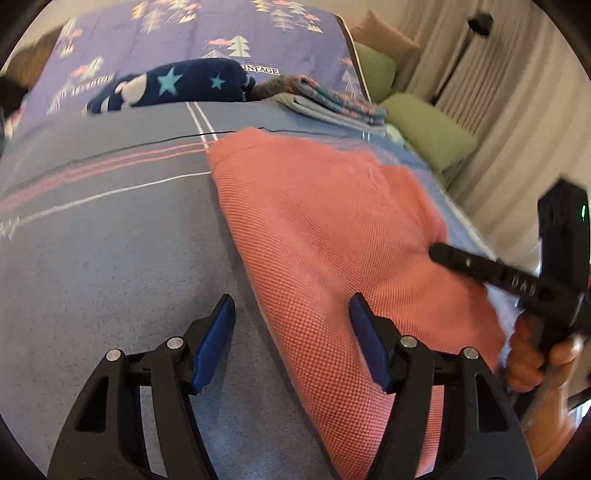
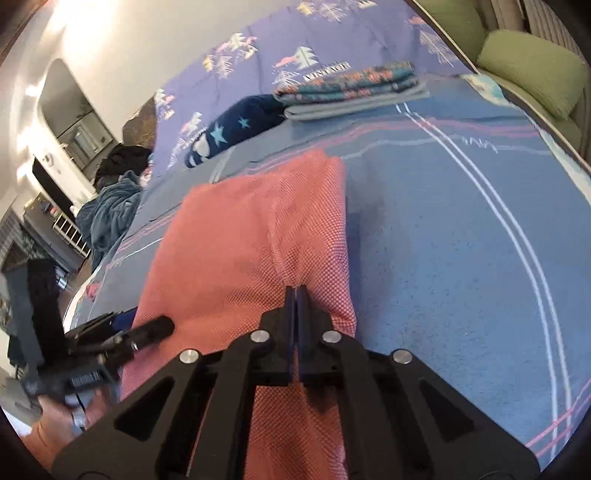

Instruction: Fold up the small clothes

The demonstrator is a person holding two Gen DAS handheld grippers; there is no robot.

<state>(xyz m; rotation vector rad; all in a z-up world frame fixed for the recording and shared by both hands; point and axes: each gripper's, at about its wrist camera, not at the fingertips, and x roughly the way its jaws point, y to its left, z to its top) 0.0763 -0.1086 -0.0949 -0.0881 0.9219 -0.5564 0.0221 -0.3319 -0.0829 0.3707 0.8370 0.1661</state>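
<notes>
Writing is what I look for first, and I find little. On the purple quilt (image 1: 192, 33) at the far end of the bed, among printed fir trees, I read white capital letters "NTAGE" in the left wrist view; the start of the word is hidden behind the dark blue star-patterned garment (image 1: 177, 86). In the right wrist view the same word is blurred and I cannot read it with certainty. On the body of the right gripper, seen from the left wrist, there are pale marks, but they are too smeared to read.

The salmon-pink knitted garment (image 2: 251, 236) lies folded on the blue bedspread (image 2: 461, 258), near the edge of the bed close to me. My right gripper (image 2: 295, 291) has its fingers pressed together, and they are pinching a fold of the pink garment at its near part. My left gripper (image 1: 291, 306) has its fingers apart at a medium width; the edge of the pink garment lies between them, but the blue pads do not press on it. One pad is over the bedspread, the other over the pink cloth.

Beside the star garment I see a stack of folded clothes (image 2: 351, 92), patterned pieces on top of grey ones. Green cushions (image 1: 428, 133) lie beyond the bed, near the curtain.
</notes>
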